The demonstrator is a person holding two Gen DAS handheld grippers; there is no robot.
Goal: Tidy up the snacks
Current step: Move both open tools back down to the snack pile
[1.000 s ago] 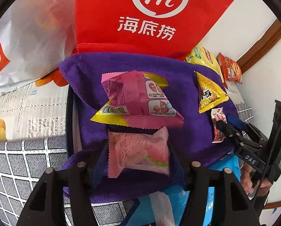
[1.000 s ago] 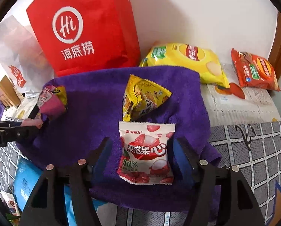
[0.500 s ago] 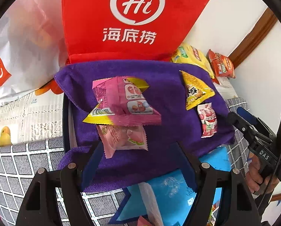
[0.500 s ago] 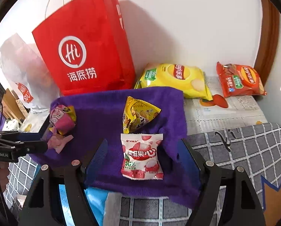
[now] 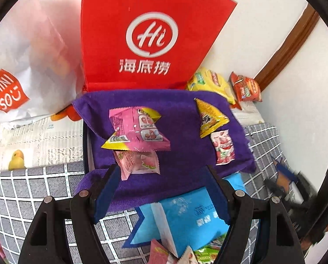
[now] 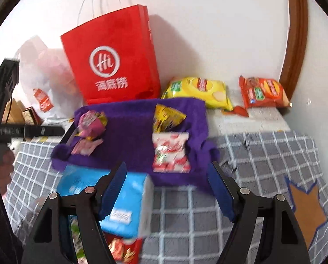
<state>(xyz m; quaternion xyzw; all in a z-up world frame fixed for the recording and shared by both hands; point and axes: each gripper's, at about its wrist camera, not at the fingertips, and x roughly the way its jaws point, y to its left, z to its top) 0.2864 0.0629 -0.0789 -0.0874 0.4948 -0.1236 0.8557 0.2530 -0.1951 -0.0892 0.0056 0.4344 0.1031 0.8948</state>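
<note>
A purple towel [image 5: 181,118] [image 6: 131,132] covers a raised block. On its left lie a pink-and-yellow packet [image 5: 139,129] [image 6: 90,124] and, below it, a pale pink peach packet [image 5: 137,162] [image 6: 86,146]. On its right lie a yellow triangular packet [image 5: 210,118] [image 6: 167,116] and a red-and-white lychee packet [image 5: 223,147] [image 6: 171,151]. My left gripper [image 5: 161,189] hovers open in front of the towel's near edge, nothing between its fingers. My right gripper [image 6: 168,187] is also open and empty, back from the lychee packet.
A red paper bag [image 5: 150,39] [image 6: 113,55] and a white plastic bag [image 5: 21,66] stand behind the towel. Yellow [image 6: 199,90] and orange [image 6: 263,92] chip bags lie at the back right. A blue tissue pack [image 5: 190,215] [image 6: 111,200] and more snacks sit below on the checked cloth [image 6: 263,154].
Both grippers have let go of their packets, opened wider and pulled up and back. The peach packet and the lychee packet stay lying on the towel.
</note>
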